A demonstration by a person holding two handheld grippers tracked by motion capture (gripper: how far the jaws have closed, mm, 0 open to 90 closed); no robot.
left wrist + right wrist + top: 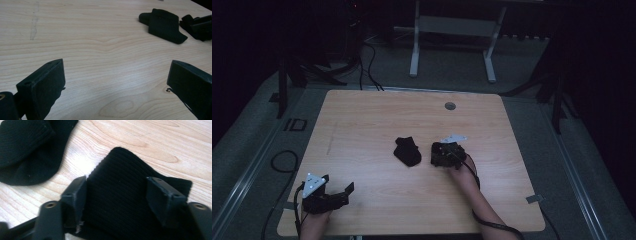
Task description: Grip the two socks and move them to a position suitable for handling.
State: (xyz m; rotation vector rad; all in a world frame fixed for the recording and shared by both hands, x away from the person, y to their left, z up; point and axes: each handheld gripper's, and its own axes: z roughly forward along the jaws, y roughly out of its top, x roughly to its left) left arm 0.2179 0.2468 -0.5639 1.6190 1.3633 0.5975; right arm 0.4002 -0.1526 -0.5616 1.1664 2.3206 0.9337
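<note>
A folded black sock (407, 151) (165, 25) (25, 152) lies near the middle of the wooden table (362, 125). Just to its right, my right gripper (438, 152) (116, 180) points down over a second black sock (120, 202) that lies flat on the wood. Its jaws straddle that sock: the left pad sits at the sock's edge and the right jaw stands over the fabric, which is not bunched or lifted. My left gripper (337, 183) (117, 62) rests at the front left corner, open wide, with bare wood between its jaws. From there the right gripper (198, 25) shows far off beside the folded sock.
A round grommet (450, 106) sits near the table's far edge. Behind the table stands a white desk frame (452, 30), and cables (282, 160) lie on the floor at the left. A faint grey smear (33, 25) marks the wood.
</note>
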